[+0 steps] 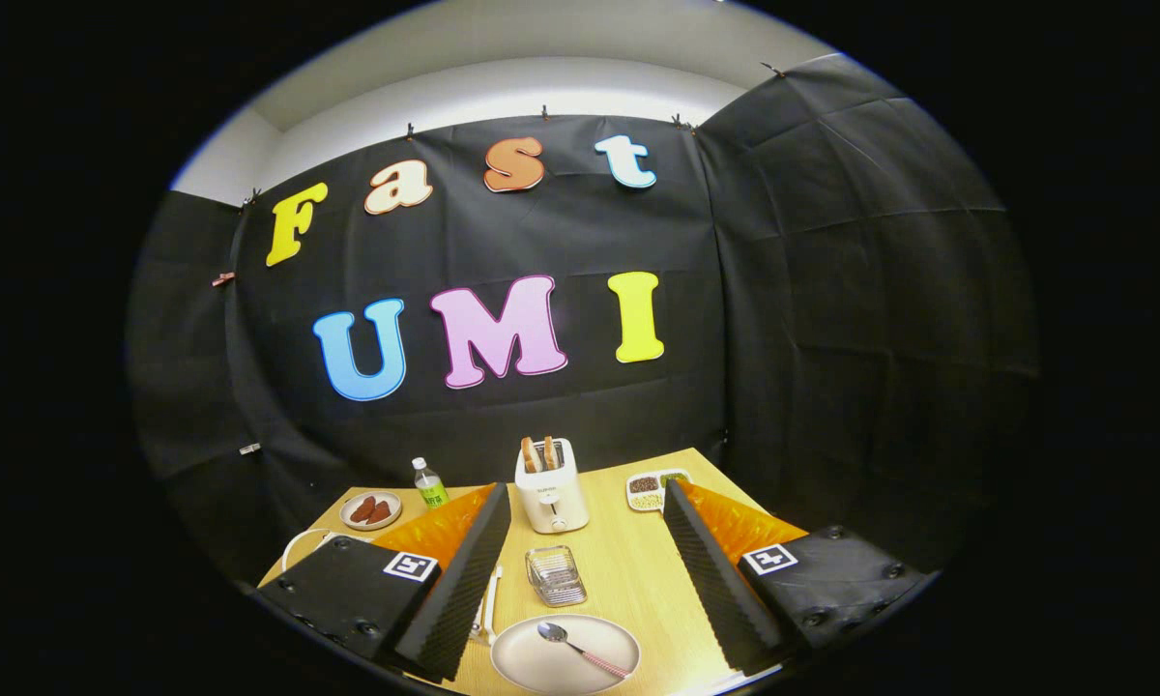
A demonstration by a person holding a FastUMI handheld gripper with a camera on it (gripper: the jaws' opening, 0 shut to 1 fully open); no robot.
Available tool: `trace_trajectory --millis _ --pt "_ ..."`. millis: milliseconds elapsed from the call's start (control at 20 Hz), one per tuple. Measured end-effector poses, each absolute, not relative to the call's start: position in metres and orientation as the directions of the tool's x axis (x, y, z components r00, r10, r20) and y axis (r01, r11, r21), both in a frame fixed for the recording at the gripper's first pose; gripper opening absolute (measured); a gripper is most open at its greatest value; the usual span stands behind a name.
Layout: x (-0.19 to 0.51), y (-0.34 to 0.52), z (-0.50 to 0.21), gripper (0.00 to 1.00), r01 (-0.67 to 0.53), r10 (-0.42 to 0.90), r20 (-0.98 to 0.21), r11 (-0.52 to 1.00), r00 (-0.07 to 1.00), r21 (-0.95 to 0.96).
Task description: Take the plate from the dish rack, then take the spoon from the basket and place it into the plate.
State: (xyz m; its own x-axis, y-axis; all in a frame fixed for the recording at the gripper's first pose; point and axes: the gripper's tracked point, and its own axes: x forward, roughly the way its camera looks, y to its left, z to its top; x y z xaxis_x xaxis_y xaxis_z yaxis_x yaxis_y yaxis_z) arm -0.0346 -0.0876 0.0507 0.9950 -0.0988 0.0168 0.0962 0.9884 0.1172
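A white plate [565,655] lies flat on the wooden table [628,570], low between my two fingers. A spoon [580,649] with a metal bowl and a pinkish handle rests in the plate. Just beyond the plate stands a small wire basket [555,574]. Part of a white dish rack [488,609] peeks out beside my left finger [459,580], mostly hidden by it. My gripper [580,570] is open wide, raised above the table, with nothing between its fingers.
A white toaster [551,488] holding two slices of toast stands behind the basket. Further left are a small plate of reddish food [370,510] and a green-labelled bottle [429,483]. A divided snack tray [652,489] sits at the back right near the table's edge.
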Motion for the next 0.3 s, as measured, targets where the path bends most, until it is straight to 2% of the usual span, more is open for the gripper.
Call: trace_trajectory --millis 300 --pt "-0.0348 -0.0863 0.0475 0.98 0.087 -0.089 0.008 0.988 0.996 0.125"
